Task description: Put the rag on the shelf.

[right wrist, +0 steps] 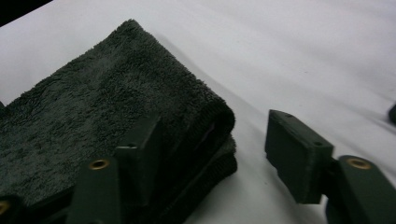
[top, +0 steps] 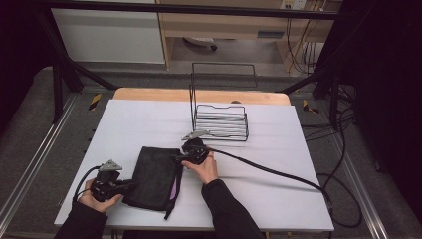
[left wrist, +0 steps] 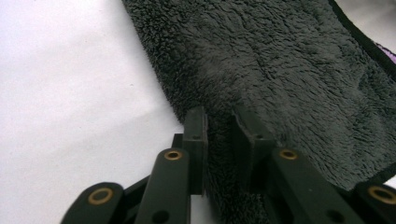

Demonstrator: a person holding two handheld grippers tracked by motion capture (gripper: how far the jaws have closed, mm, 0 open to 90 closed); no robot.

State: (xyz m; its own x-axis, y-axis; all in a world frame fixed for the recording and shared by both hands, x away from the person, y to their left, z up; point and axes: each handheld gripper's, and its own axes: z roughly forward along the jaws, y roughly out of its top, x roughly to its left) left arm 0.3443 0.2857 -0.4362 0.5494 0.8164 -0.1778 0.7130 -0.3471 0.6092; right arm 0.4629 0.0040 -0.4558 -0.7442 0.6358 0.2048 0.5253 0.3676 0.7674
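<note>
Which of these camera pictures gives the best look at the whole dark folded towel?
The high view: it shows the whole towel on the white table, between both grippers. The left gripper view shows just its fluffy surface up close; the right gripper view shows one folded corner and its stacked layers.

The towel was dark, fluffy terry cloth; the desk lay under a smooth, matt white sheet, and the rack was thin black wire.
</note>
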